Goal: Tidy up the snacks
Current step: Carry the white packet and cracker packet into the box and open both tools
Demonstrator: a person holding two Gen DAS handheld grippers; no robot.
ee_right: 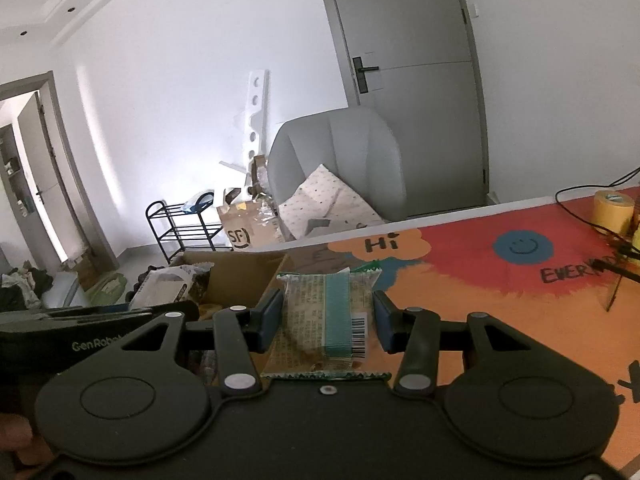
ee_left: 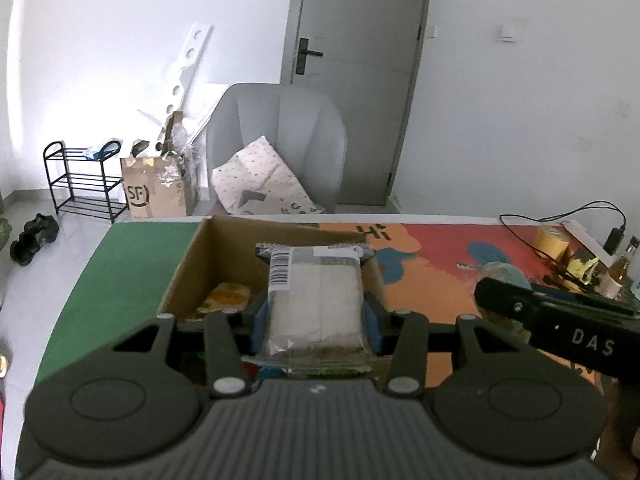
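My left gripper point(ee_left: 316, 312) is shut on a white snack packet point(ee_left: 316, 300) with a barcode, held over the open cardboard box point(ee_left: 192, 264) on the table. An orange-yellow snack point(ee_left: 226, 296) lies on the box floor. My right gripper point(ee_right: 326, 320) is shut on a tan and green snack packet point(ee_right: 326, 316) with a barcode, just right of the same cardboard box point(ee_right: 240, 276). The right view also shows the white packet point(ee_right: 168, 286) in the left tool over the box. The right tool's black body point(ee_left: 560, 328) crosses the right side of the left view.
The table wears a colourful mat point(ee_right: 500, 280) with a green part point(ee_left: 128, 264) at the left. A yellow tape roll point(ee_right: 612, 210), a black cable point(ee_left: 560, 216) and a bottle point(ee_left: 622, 268) sit at the far right. A grey armchair point(ee_left: 276, 140), a shoe rack point(ee_left: 80, 180) and another box point(ee_left: 156, 192) stand beyond.
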